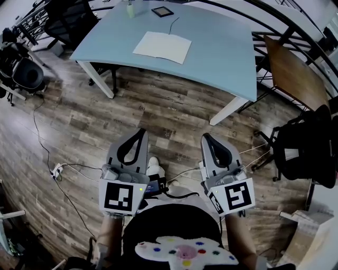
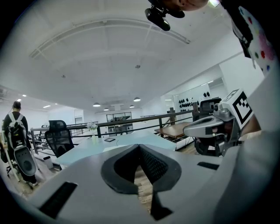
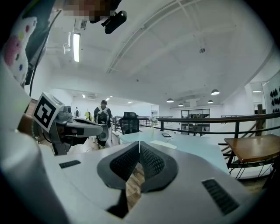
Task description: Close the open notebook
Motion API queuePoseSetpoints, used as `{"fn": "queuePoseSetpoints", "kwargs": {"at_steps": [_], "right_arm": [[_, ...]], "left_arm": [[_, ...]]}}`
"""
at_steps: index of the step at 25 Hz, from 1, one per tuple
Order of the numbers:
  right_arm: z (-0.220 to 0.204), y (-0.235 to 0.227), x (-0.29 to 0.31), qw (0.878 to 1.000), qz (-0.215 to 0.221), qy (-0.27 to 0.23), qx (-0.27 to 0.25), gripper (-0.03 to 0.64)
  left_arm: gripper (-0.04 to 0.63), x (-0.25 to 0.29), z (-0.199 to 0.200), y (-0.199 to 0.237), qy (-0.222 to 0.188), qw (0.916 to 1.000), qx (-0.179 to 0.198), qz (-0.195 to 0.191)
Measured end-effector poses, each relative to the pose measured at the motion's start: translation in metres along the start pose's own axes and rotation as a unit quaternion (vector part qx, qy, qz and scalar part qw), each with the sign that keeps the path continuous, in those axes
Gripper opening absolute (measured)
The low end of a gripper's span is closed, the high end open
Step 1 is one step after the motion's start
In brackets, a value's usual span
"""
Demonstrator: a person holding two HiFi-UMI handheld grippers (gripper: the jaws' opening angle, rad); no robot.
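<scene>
The open notebook (image 1: 162,47) lies flat on the pale blue table (image 1: 222,52), towards its far side, with a small dark tablet-like thing (image 1: 162,11) just beyond it. It shows as one white spread, wider than it is deep. Its long axis runs across the table from left to right in the head view, dipping a little at the right end. The centre fold is too faint to pick out (it probably runs across that axis).

It looks light and limp: thin pages that bend and may slide on the smooth top. The best hold is likely a free outer edge of one half, lifted and folded over while the other half is pinned.

The left gripper (image 1: 142,131) and right gripper (image 1: 205,136) hang over the wooden floor (image 1: 158,111), well short of the table. Each has its jaws pressed together on nothing.
</scene>
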State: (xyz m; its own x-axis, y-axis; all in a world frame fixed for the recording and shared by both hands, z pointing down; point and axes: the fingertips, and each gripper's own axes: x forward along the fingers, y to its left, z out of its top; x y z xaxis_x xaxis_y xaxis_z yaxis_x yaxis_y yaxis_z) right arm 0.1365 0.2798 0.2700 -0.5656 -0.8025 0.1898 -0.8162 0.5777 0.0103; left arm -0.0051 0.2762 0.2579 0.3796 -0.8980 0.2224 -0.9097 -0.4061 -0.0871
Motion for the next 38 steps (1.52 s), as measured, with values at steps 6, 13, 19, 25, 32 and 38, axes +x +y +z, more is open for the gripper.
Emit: {"fn": "queuePoseSetpoints", "kwargs": {"at_steps": [6, 13, 19, 25, 32, 38], "right_arm": [[0.014, 0.007, 0.033, 1.0, 0.013, -0.003, -0.016, 0.034], [0.035, 0.012, 0.074, 0.999, -0.003, -0.016, -0.028, 0.034], [0.042, 0.017, 0.104, 0.999, -0.03, -0.018, -0.037, 0.034], [0.047, 0.017, 0.122, 0.997, -0.063, -0.018, -0.04, 0.034], [0.041, 0.012, 0.135, 0.996, -0.068, 0.008, -0.057, 0.034], [0.044, -0.001, 0.147, 0.996, -0.07, 0.008, -0.06, 0.034]], "left_arm": [[0.017, 0.022, 0.007, 0.031, -0.004, 0.9999, 0.003, -0.012], [0.017, 0.044, 0.013, 0.072, -0.009, 0.9994, 0.008, -0.032], [0.017, 0.057, 0.016, 0.1, -0.021, 0.9986, 0.012, -0.046], [0.017, 0.063, 0.017, 0.123, -0.032, 0.998, 0.01, -0.055], [0.017, 0.066, 0.02, 0.14, -0.041, 0.998, 0.014, -0.045], [0.017, 0.079, 0.019, 0.146, -0.037, 0.9985, 0.015, -0.037]]}}
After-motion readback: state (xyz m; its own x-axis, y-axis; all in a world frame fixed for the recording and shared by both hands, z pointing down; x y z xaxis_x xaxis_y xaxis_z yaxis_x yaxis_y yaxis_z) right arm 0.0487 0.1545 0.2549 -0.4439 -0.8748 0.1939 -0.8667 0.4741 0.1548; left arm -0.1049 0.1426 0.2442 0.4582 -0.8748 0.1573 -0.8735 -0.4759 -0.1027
